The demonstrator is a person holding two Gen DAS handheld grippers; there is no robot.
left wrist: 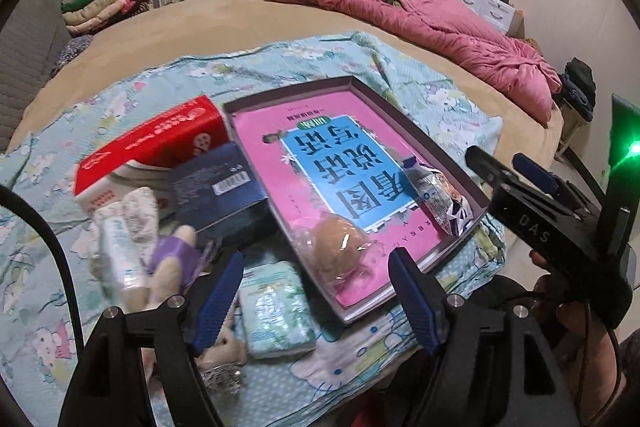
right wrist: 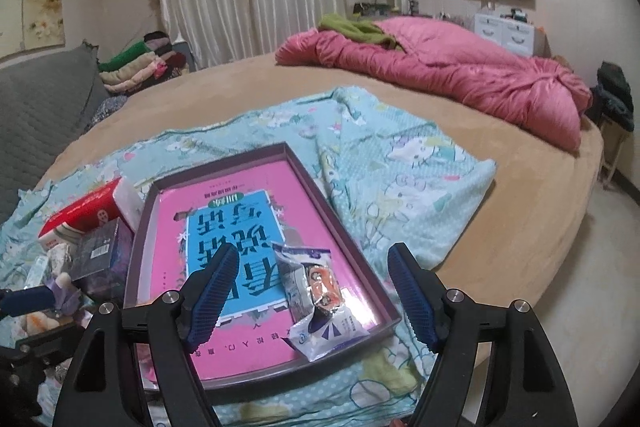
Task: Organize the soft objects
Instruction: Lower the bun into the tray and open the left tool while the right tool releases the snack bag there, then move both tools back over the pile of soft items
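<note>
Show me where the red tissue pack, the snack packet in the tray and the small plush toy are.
red tissue pack (left wrist: 160, 143), left wrist view, on its red top face.
snack packet (right wrist: 316, 291), right wrist view, on its middle, over the orange print.
plush toy (left wrist: 176, 263), left wrist view, on its purple body.

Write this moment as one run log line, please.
left gripper: open, empty | right gripper: open, empty | shallow brown tray: pink book, foil snack packet, bagged bun

A snack packet (right wrist: 316, 291) lies in the tray (right wrist: 340, 227) (atop a book (right wrist: 224, 227)), boxes (left wrist: 160, 155) left.
</note>
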